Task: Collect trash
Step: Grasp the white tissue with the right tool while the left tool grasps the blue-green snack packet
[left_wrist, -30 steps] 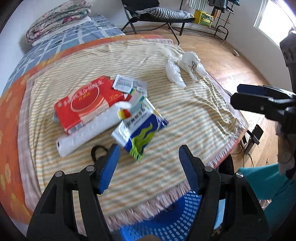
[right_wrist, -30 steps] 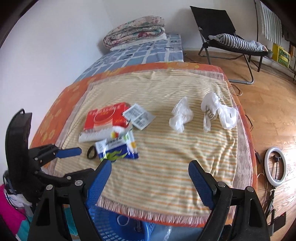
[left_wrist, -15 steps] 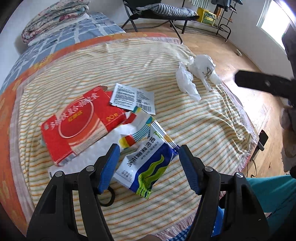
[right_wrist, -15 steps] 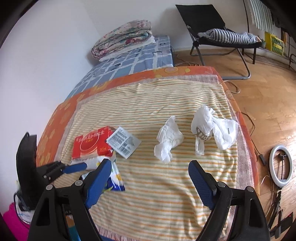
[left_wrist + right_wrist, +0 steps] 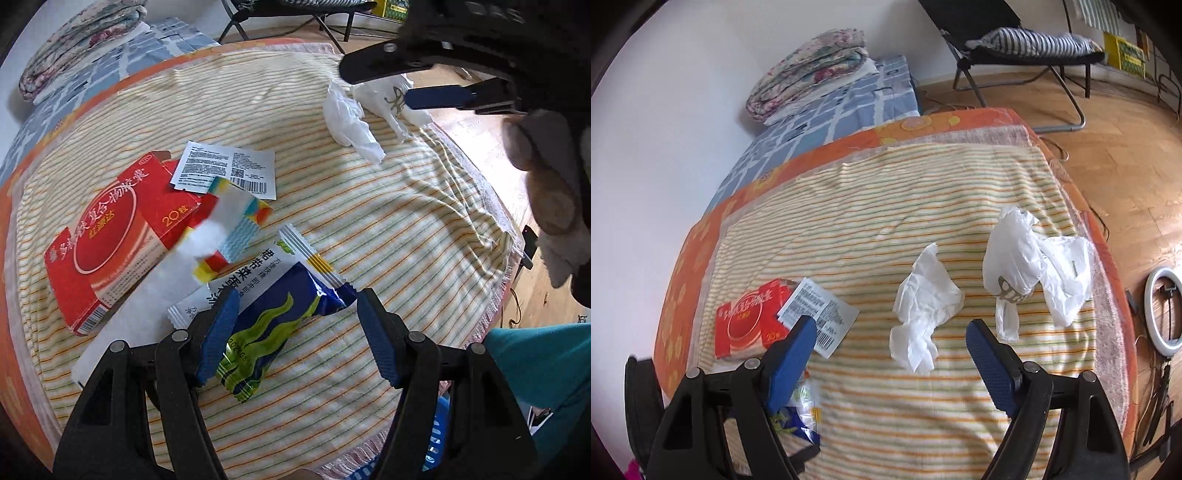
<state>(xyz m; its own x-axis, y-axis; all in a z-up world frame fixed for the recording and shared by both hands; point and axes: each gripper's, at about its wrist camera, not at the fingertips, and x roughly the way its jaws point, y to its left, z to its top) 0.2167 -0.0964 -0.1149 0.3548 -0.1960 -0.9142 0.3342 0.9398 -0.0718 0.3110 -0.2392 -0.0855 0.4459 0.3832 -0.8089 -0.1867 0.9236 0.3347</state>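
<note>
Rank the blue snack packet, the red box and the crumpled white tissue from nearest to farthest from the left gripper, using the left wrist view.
1. Blue snack packet: between the open fingers of the left gripper.
2. Red box: farther back, on the left.
3. Crumpled white tissue: far right, near the blanket's edge.

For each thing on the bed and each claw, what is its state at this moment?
Left claw: open, around the snack packet.
Right claw: open, before the tissue.
Blue snack packet: lying flat, not gripped.
Red box: lying flat, end flap open.
Printed sachet: flat, beside the box.
Crumpled tissue: loose on the blanket.
White plastic bag: crumpled, untouched.
</note>
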